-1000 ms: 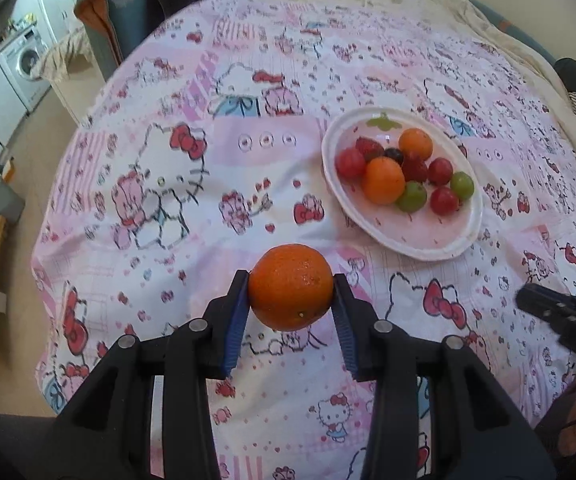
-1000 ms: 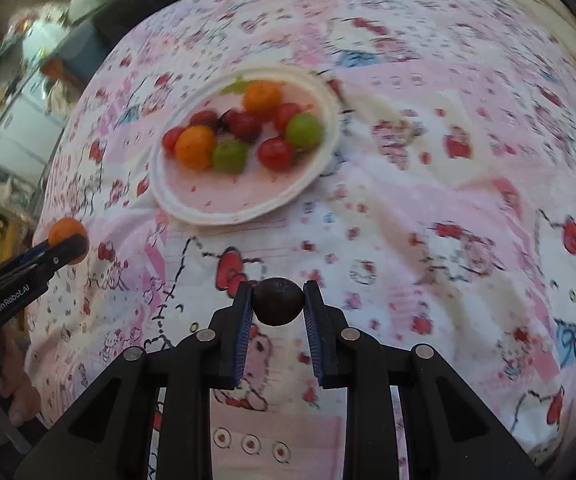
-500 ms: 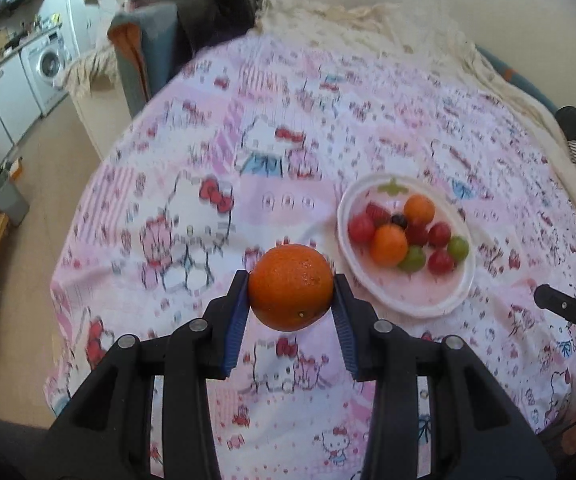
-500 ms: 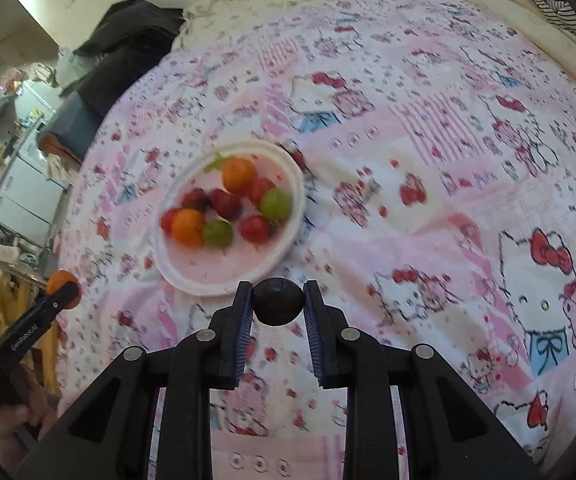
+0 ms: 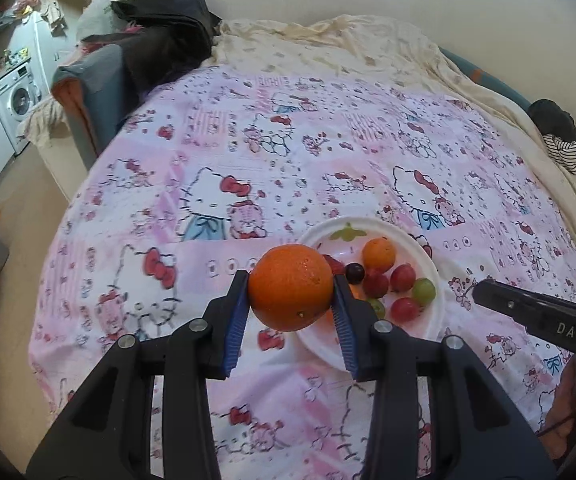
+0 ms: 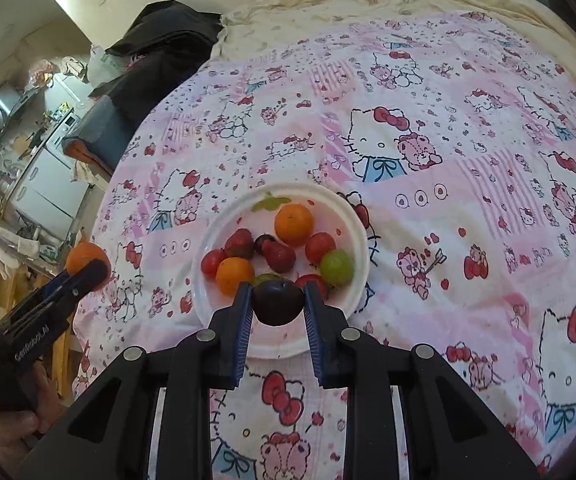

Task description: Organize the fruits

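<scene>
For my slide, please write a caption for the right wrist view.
Right gripper holds a dark plum above the white plate of mixed fruit on a pink cartoon-print sheet.

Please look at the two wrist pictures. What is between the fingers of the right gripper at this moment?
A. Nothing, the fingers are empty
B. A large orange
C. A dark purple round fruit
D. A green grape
C: the right gripper is shut on a dark purple fruit, above the near edge of the white plate; the large orange is in the left gripper.
</scene>
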